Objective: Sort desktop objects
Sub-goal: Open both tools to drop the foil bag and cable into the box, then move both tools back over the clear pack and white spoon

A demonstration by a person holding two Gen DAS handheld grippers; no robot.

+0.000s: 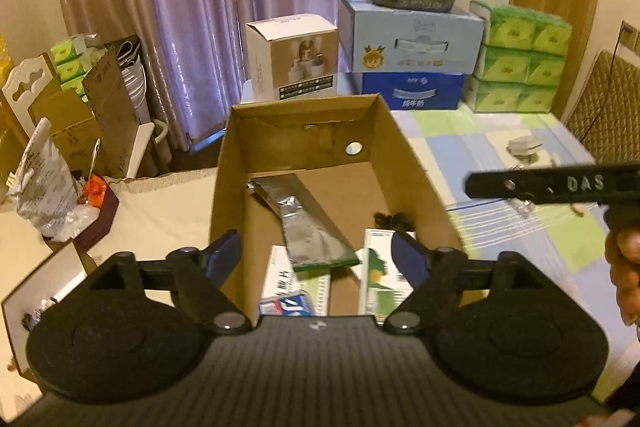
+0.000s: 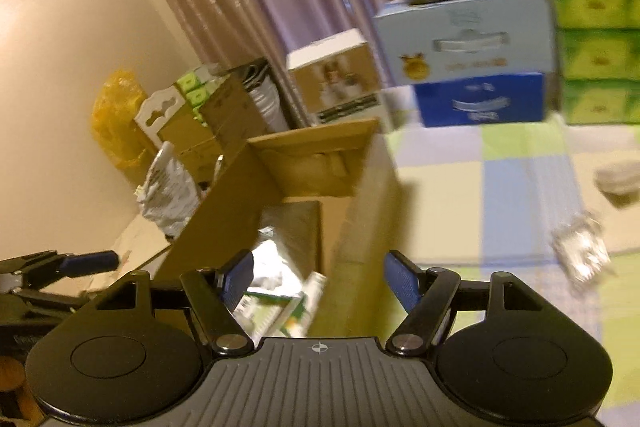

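L grip: left gripper (image 1: 316, 259) jaws spread wide, nothing between the blue pads, hanging over near end of the cardboard box (image 1: 404, 163).
R grip: right gripper (image 2: 318, 281) also wide open, empty; sits over the box's right wall, view tilted + motion-blurred.
L cam only: box interior clear. Silver foil pouch (image 1: 308, 223) lies diagonal across the floor, its near green edge overlapping a white carton w/ blue label (image 1: 294, 293). Green/white carton (image 1: 380, 275) just right of that, near right wall. Small dark tuft (image 1: 394, 219) against right wall. Round hole in far wall.
L cam only: right gripper's black bar marked "DAS" (image 1: 560, 185) enters from right, w/ person's hand (image 1: 624, 267) at frame edge.
R cam only: left gripper's blue finger (image 2: 90, 261) pokes in at far left. Box contents blurred there, just foil glint + green/white cartons.
Outside box: crinkly clear wrapper (image 2: 580, 253) and a pale lump (image 2: 618, 181) on the patchwork cloth (image 1: 500, 147) right of box; can't ID either.
Background: stacked blue cartons (image 1: 412, 55), green tissue packs (image 1: 520, 59), curtain (image 1: 180, 7) far side.
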